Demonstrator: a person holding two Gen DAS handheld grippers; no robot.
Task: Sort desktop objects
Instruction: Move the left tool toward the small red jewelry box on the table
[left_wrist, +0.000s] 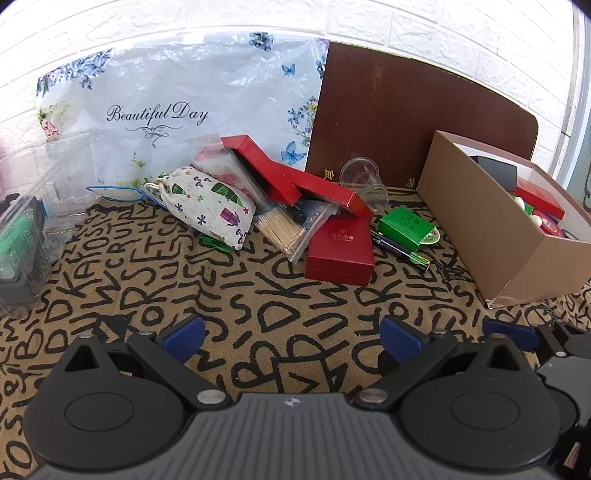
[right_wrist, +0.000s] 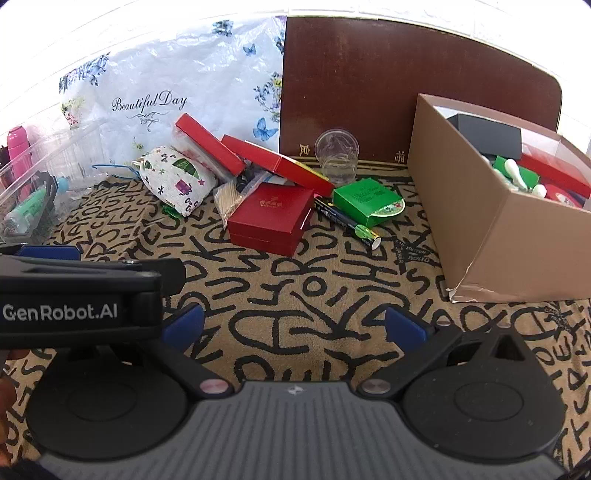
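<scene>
Sorting under way. Both the left gripper (left_wrist: 291, 334) and right gripper (right_wrist: 293, 325) hang low in frame with jaws spread wide, nothing between them. The cardboard box (right_wrist: 476, 221), right of frame, already holds several items. Mid-frame, a heap remains on the patterned mat (right_wrist: 295, 280): red boxes (right_wrist: 271, 218), cloth pouch (right_wrist: 177, 177), green box (right_wrist: 365, 201), pen (right_wrist: 345, 223), clear cup (right_wrist: 336, 155). Judged partly done; most of the heap is unsorted.
</scene>
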